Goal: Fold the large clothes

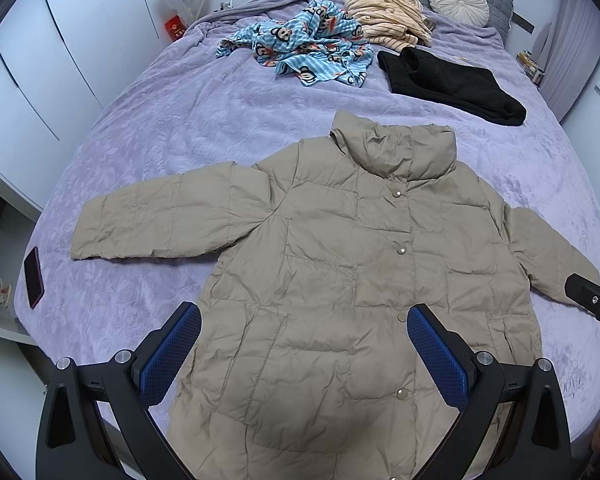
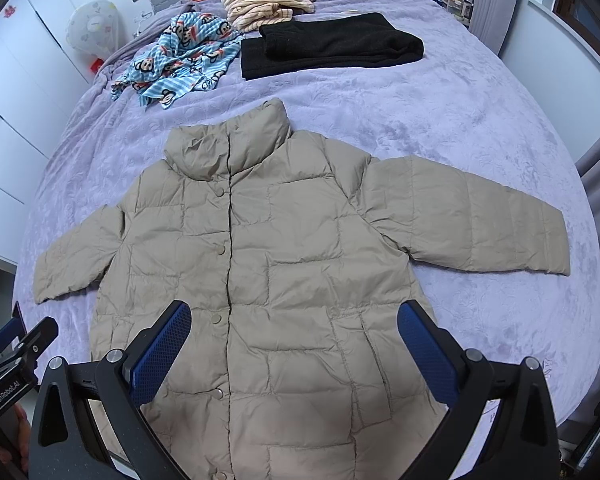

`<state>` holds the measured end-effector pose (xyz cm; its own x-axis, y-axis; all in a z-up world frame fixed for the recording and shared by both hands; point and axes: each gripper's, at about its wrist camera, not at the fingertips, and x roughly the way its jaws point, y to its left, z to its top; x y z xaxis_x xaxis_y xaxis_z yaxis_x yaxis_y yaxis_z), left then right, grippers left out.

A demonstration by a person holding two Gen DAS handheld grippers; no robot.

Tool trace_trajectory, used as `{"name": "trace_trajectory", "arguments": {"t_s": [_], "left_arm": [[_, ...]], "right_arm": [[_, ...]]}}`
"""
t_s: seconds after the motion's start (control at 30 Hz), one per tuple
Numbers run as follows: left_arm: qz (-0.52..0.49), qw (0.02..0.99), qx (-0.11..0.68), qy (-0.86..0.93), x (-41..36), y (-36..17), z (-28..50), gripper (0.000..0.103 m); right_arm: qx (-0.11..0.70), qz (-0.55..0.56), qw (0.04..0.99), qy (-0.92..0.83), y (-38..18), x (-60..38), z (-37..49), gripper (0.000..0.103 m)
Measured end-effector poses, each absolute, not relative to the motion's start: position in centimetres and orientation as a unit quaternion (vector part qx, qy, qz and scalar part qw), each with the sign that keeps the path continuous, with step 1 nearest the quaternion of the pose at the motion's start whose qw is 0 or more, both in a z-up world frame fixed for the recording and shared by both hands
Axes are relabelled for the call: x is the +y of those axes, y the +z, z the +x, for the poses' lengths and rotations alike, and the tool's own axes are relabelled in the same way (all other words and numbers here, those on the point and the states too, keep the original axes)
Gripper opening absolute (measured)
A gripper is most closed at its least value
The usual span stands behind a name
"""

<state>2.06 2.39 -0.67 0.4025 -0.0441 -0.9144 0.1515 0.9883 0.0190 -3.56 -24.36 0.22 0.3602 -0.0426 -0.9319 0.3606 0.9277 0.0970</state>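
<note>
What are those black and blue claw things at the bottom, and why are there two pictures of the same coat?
Those are grabbing tools, one in each of a person's hands. Each tool carries a camera, so you get two pictures: the left gripper and the right gripper. Both have their jaws wide open and hold nothing. Below them a tan puffy coat lies flat on a purple bed, buttoned, sleeves spread out. Farther back are a blue monkey-print cloth, a striped cream garment and a folded black garment.
</note>
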Motion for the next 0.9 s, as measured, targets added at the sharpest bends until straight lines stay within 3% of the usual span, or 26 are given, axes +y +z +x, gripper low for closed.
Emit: {"name": "trace_trajectory", "arguments": {"t_s": [0.9], "left_arm": [[0.046,0.835,0.545,-0.059,2.69,-0.94,2.0,0.103]], "right_arm": [[0.553,0.146,0.81,-0.126,0.05,-24.34,-3.73,0.103]]}}
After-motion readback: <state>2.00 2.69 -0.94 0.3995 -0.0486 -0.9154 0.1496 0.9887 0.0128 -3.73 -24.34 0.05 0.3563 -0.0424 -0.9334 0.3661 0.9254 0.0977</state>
